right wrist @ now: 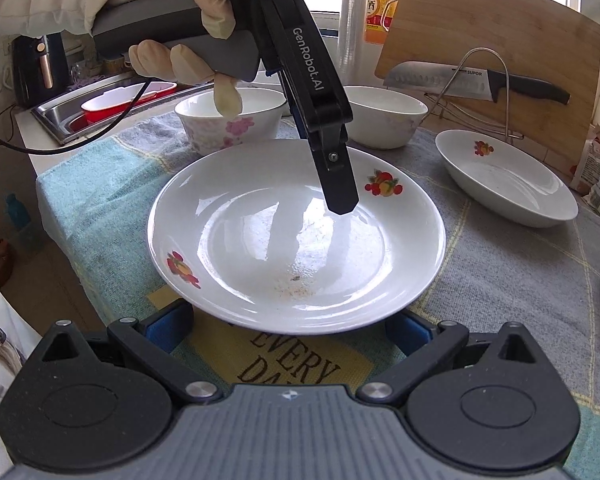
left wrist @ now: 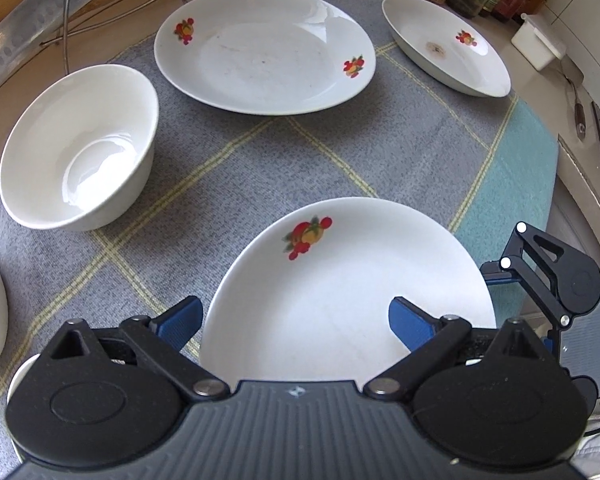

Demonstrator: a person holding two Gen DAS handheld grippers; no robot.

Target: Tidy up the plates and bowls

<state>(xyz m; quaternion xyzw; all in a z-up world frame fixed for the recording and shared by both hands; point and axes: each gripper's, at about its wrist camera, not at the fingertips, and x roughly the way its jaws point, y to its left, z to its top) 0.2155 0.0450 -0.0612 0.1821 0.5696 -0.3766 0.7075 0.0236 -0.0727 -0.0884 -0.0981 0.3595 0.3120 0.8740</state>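
Right wrist view shows the white round plate with fruit decals lying on the grey checked cloth near the counter's front edge, the right gripper spread open just short of its near rim. Above its centre hangs the left gripper, held by a gloved hand; whether it is open cannot be told there. Left wrist view settles that: the left gripper is open over the same plate. Only this view shows the plain white bowl and another decal plate farther back.
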